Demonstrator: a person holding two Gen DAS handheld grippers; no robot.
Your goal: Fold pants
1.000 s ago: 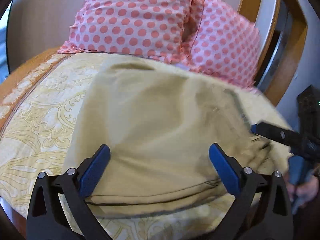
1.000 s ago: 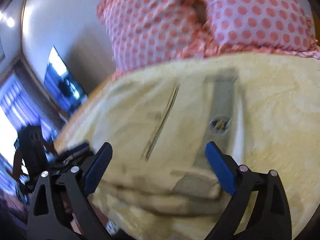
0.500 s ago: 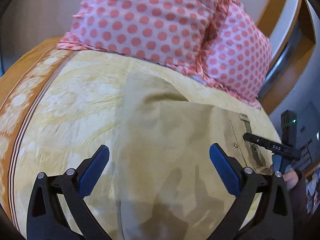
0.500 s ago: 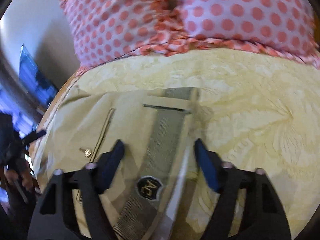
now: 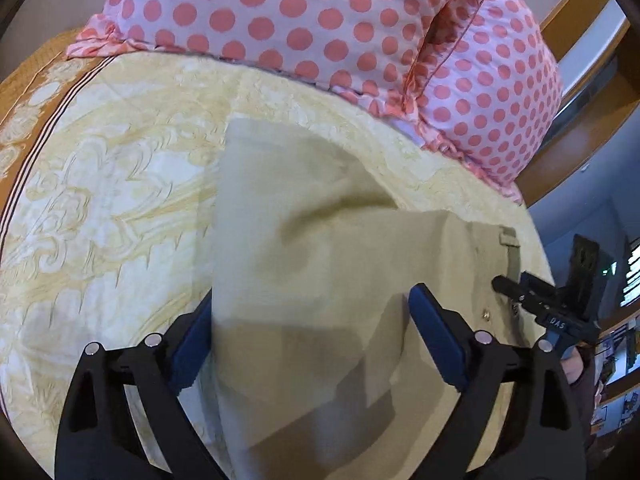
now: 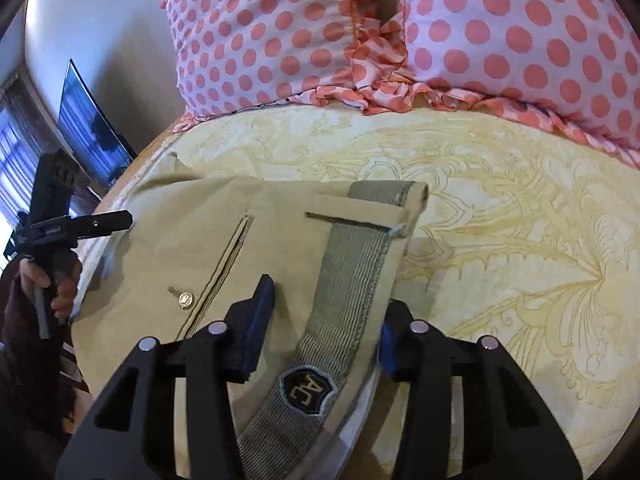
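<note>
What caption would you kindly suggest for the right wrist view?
Right tongs straddling the waistband of tan pants on a yellow bedspread.

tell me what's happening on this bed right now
A person with a handheld gripper in each hand is folding khaki pants on a yellow patterned bedspread, in front of two pink polka-dot pillows. The left gripper straddles the folded leg end with its fingers spread. The right gripper straddles the grey waistband near the AC badge, fingers not closed on it.
</note>
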